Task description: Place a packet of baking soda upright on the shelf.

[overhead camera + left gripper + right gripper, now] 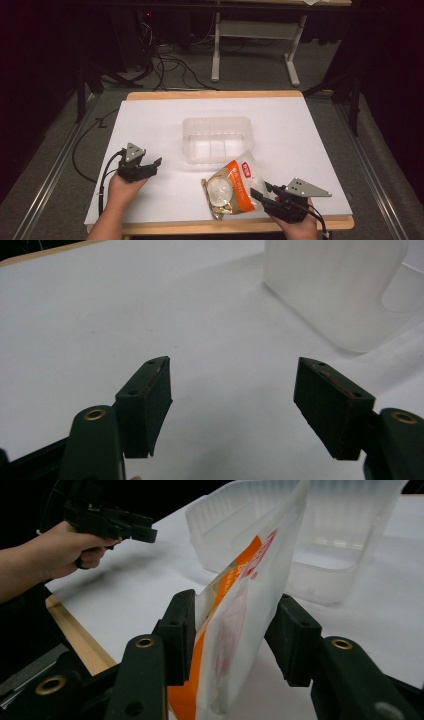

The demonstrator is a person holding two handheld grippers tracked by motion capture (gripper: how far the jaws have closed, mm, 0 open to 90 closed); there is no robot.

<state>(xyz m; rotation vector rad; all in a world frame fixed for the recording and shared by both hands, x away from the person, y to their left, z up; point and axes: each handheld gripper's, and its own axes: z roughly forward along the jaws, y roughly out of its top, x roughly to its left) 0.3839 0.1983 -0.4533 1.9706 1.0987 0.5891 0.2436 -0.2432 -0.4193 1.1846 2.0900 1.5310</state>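
A snack bag (230,187), orange and white with a clear window, stands at the near edge of the white table top (150,125), its near end raised. My right gripper (260,190) is shut on that end; in the right gripper view the bag (250,570) stands tilted between the two pads of that gripper (235,602). Beyond it sits a clear plastic tub (217,120), with nothing visible inside. My left gripper (154,167) hovers at the left, open, nothing between its jaws (232,380), and points toward the tub (335,285).
The table top ends in a wooden front edge (200,227) right by both hands. Cables (80,150) trail off the left side. A white desk frame (250,45) stands on the floor behind the table.
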